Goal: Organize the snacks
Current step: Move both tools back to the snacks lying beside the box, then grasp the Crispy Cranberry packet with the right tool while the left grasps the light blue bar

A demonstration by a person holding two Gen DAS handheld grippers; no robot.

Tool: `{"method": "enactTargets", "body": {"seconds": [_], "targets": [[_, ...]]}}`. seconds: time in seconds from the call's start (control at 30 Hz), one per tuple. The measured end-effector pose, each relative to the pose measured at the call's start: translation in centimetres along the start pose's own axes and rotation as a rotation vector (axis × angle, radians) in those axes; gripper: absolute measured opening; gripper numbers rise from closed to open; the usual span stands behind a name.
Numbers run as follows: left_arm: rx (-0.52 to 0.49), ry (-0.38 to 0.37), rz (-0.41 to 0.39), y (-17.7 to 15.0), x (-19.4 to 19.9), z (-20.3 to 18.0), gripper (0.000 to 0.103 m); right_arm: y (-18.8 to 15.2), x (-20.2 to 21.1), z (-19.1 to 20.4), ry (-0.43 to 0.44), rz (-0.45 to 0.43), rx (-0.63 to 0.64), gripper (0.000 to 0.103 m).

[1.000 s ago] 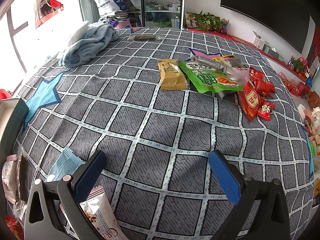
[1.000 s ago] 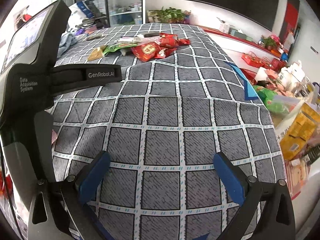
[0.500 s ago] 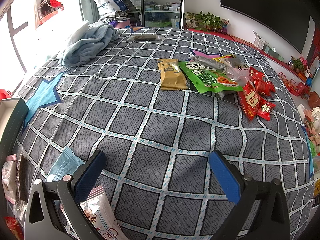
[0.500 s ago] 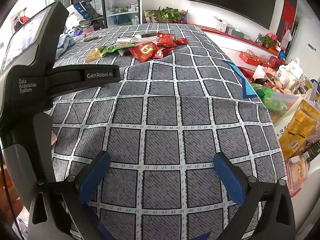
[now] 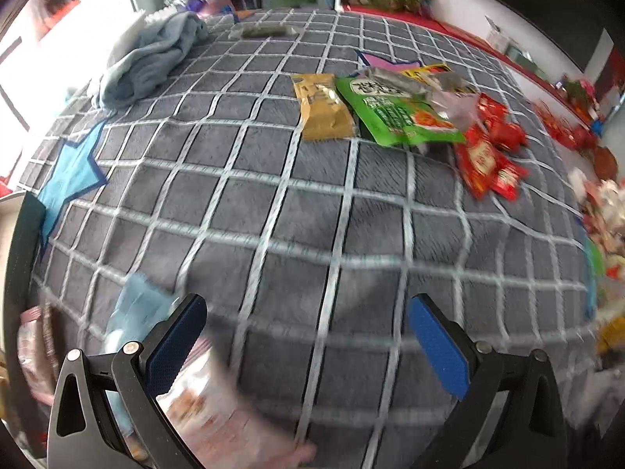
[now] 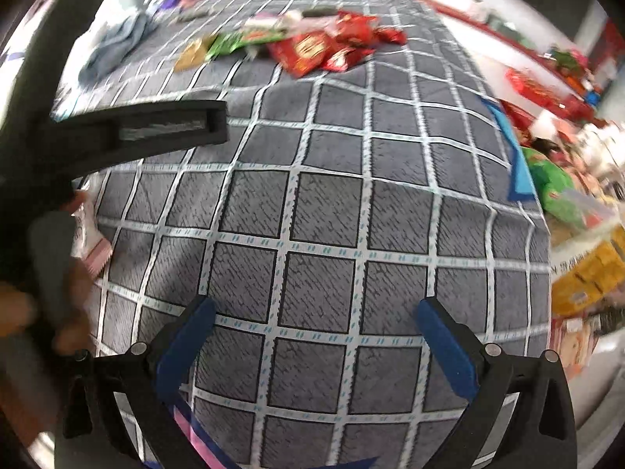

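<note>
A cluster of snack packs lies far across the grey checked bedspread (image 5: 273,195): a tan pouch (image 5: 322,107), a green bag (image 5: 390,111) and red packets (image 5: 488,148). The right wrist view shows the same red packets (image 6: 320,49) and green bag (image 6: 228,41) at the top. My left gripper (image 5: 308,336) hangs open over the near edge, with a pink-white snack pack (image 5: 203,410) just under its left finger. My right gripper (image 6: 314,336) is open above bare bedspread (image 6: 332,215). The left gripper's black body (image 6: 129,129) fills the right view's left side.
A light blue blanket (image 5: 152,54) is bunched at the far left of the bed. More snack bags (image 6: 562,191) and a yellow box (image 6: 590,273) sit beside the bed at the right. A person's hand (image 6: 23,305) shows at the left edge.
Both views have turned blurry with motion. Both grippers have shifted forward over the bedspread, so the snack cluster sits slightly closer. Both stay open and empty.
</note>
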State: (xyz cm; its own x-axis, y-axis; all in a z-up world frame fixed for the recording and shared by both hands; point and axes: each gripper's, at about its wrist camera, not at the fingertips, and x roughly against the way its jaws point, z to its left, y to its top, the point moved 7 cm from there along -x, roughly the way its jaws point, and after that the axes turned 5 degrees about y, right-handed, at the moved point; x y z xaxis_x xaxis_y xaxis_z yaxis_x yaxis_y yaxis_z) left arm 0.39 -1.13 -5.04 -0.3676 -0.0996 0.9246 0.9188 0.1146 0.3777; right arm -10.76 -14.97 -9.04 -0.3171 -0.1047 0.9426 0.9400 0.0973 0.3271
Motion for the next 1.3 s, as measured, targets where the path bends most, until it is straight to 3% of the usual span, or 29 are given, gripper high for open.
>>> {"method": "enactTargets", "body": {"seconds": [0.1, 0.2, 0.33, 0.43, 0.63, 0.77, 1.0, 1.3], "targets": [[-0.006, -0.03, -0.01, -1.0, 4.5, 2.5, 0.103, 0.0, -0.2, 0.3, -0.003, 0.102, 0.06, 0.103], [-0.003, -0.027, 0.05, -3.1, 7.2, 5.8, 0.103, -0.2, 0.4, 0.9, 0.021, 0.183, 0.059, 0.103], [0.03, 0.05, 0.158, -7.1, 9.9, 11.5, 0.103, -0.8, 2.4, 4.0, 0.154, 0.242, 0.047, 0.103], [0.055, 0.121, 0.234, -10.0, 10.7, 15.8, 0.103, -1.9, 3.3, 7.7, 0.234, 0.295, 0.108, 0.103], [0.075, 0.204, 0.312, -13.1, 11.3, 20.2, 0.103, -3.5, 3.3, 13.5, 0.265, 0.361, 0.222, 0.103], [0.019, 0.183, 0.288, -11.4, 10.8, 20.1, 0.103, -2.4, 3.1, 14.6, 0.225, 0.341, 0.195, 0.103], [-0.18, 0.136, 0.262, -6.9, 8.1, 17.8, 0.103, 3.5, 1.5, 14.5, 0.137, 0.304, 0.164, 0.103], [-0.197, 0.139, 0.297, -5.0, 6.6, 20.6, 0.103, 7.2, -3.1, 19.8, 0.081, 0.383, 0.317, 0.103]]}}
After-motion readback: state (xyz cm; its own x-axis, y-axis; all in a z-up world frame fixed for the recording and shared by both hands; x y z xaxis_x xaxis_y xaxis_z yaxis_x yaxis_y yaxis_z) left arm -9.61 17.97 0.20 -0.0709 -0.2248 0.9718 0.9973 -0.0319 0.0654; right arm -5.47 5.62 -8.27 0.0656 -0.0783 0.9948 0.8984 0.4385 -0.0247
